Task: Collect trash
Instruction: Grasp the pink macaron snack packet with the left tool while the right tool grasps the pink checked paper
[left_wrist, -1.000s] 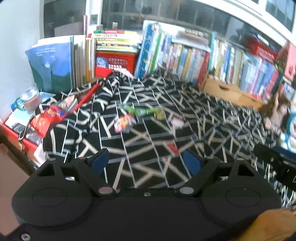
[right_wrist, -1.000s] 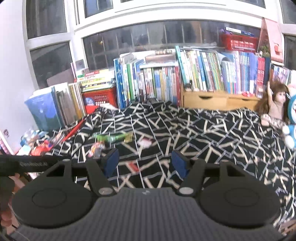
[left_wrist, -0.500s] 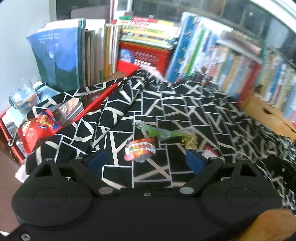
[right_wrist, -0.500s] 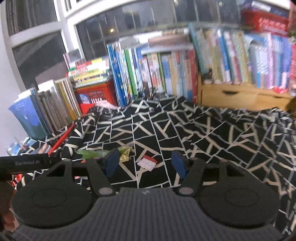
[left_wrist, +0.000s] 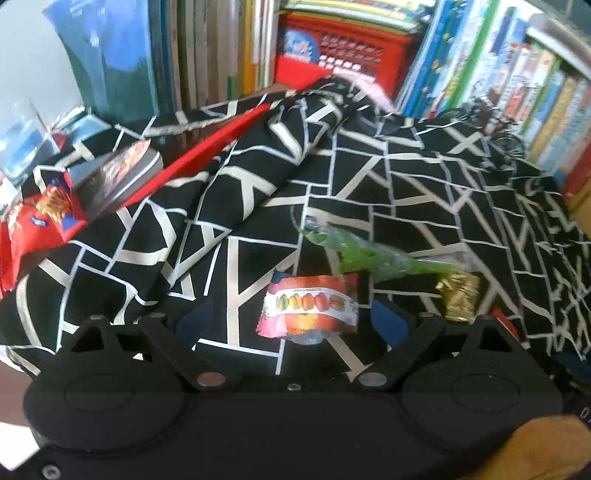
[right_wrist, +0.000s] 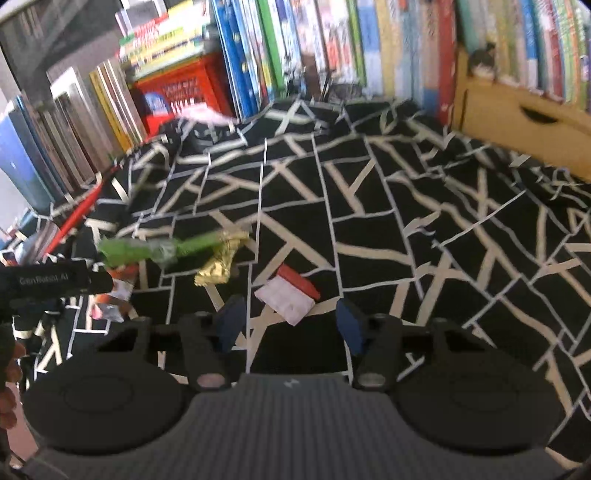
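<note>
Wrappers lie on a black cloth with white lines (left_wrist: 332, 173). A pink macaron wrapper (left_wrist: 308, 312) lies between the wide-apart blue pads of my left gripper (left_wrist: 291, 323), untouched by them. Beyond it lie a green plastic wrapper (left_wrist: 362, 254) and a gold foil wrapper (left_wrist: 458, 295). In the right wrist view a white and red wrapper (right_wrist: 288, 293) lies just ahead of my right gripper (right_wrist: 290, 326), whose jaws are closing without touching it. The green wrapper (right_wrist: 147, 251), the gold foil (right_wrist: 221, 262) and the macaron wrapper (right_wrist: 114, 295) lie to its left, partly behind the left gripper's black body (right_wrist: 48, 282).
Rows of upright books (left_wrist: 480, 66) and a red crate (left_wrist: 343, 55) line the back edge. A red snack bag (left_wrist: 33, 221) and a small book (left_wrist: 118, 177) lie at the cloth's left edge. A wooden drawer box (right_wrist: 517, 122) stands at the back right.
Both grippers have dropped and moved forward toward the wrappers, which now look much bigger and closer. The macaron wrapper has come between the left pads. The right jaws have narrowed slightly.
</note>
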